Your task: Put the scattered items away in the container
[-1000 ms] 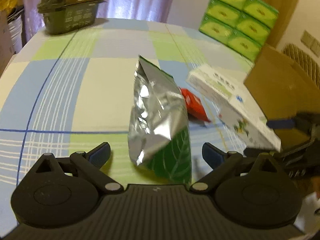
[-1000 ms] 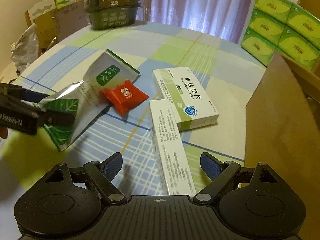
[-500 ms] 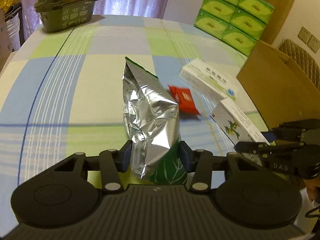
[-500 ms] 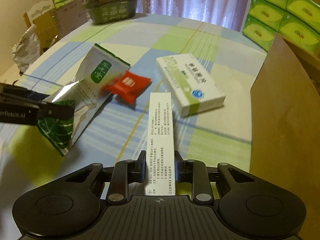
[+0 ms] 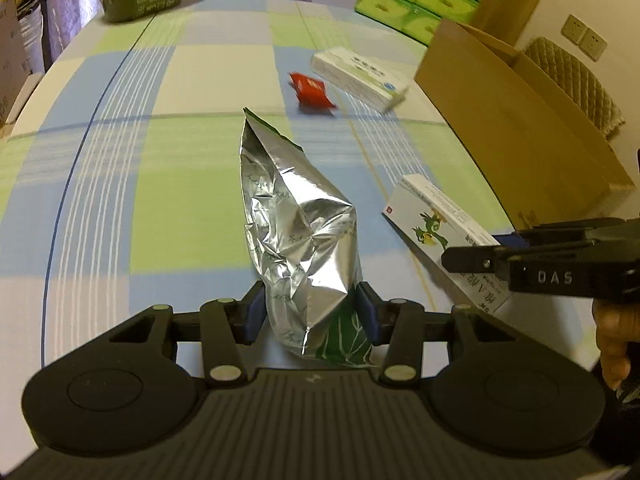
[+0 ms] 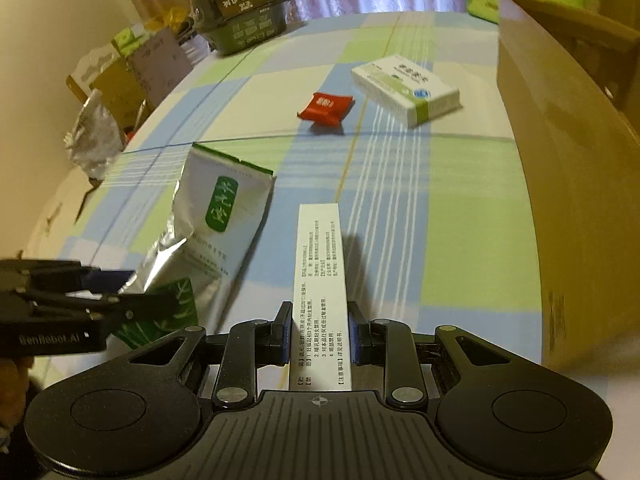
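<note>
Both of my grippers have gone from spread around their targets a second ago to pinching them and lifting, so the table has dropped away beneath each. On my left wrist view, the left gripper [image 5: 309, 316] is pressed onto the lower end of the foil tea pouch [image 5: 296, 248], which stands up through the middle of the frame with its torn green top pointing toward the far table. On my right wrist view, the right gripper [image 6: 319, 338] pinches the near end of the long white carton [image 6: 320, 280], which juts forward from the bottom centre of the frame; both seem clear of the checked tablecloth [image 6: 460, 216], though I cannot be sure of the carton's far end. As for progress, I judge it early: nothing I can see has gone into the cardboard box [image 6: 568, 152], which fills the right edge of the right view and the upper right of the left view, and its inside is hidden from me. Two items are in hand and need carrying over its rim. Left on the cloth are the red sachet [image 6: 326, 108] and the green-and-white medicine box [image 6: 404, 88], lying near each other in the upper middle of the right view. That means at least one more trip after this one.
</note>
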`<state>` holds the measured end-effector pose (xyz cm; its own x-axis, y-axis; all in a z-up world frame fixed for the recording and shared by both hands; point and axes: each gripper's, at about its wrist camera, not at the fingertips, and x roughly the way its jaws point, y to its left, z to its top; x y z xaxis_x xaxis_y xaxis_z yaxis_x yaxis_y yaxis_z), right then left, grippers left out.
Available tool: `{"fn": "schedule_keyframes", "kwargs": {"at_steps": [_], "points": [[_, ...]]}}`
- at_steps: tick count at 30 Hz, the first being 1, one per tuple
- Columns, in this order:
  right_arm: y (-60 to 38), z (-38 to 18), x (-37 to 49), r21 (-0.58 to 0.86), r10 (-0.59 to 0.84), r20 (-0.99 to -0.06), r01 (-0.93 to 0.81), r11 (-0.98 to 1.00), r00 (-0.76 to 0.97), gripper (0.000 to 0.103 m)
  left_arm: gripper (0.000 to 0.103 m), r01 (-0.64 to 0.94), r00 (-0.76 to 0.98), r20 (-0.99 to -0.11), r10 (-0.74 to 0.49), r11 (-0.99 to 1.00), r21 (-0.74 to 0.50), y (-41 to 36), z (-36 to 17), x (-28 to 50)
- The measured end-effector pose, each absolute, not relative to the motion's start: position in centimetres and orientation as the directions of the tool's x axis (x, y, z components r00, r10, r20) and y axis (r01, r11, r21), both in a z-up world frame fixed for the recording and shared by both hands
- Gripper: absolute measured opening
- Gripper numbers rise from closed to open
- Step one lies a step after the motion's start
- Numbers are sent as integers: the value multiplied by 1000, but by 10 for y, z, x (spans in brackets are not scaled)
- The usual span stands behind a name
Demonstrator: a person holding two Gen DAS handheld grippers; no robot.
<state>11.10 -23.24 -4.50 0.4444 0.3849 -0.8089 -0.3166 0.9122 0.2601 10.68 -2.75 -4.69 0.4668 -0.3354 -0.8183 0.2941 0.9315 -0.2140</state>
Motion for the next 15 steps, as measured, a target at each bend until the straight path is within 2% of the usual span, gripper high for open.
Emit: {"fn": "schedule_keyframes", "kwargs": {"at_steps": [5, 6, 7, 8, 12, 15], "points": [[-237, -42, 94, 215, 344, -807, -303, 928, 480, 30, 45, 277, 489, -826, -280, 948, -158, -21, -44, 89], [-237, -41, 91, 196, 330, -805, -305, 932, 493, 39, 45, 272, 499, -826, -263, 952, -139, -19, -42, 87], [-238, -39, 89, 172, 313, -802, -306, 936, 508, 63, 46, 266, 508, -825, -249, 956, -125, -18, -40, 85], [-238, -38, 86, 151, 300, -798, -308, 939, 523, 76, 47, 261, 517, -823, -236, 959, -111, -17, -38, 83], [-242, -38, 76, 128, 292, -790, -322, 938, 538, 76, 52, 248, 550, -814, -186, 967, -53, -12, -30, 77], [-246, -37, 68, 118, 291, -777, -326, 938, 558, 76, 60, 253, 586, -793, -168, 967, -18, -14, -21, 70]]}}
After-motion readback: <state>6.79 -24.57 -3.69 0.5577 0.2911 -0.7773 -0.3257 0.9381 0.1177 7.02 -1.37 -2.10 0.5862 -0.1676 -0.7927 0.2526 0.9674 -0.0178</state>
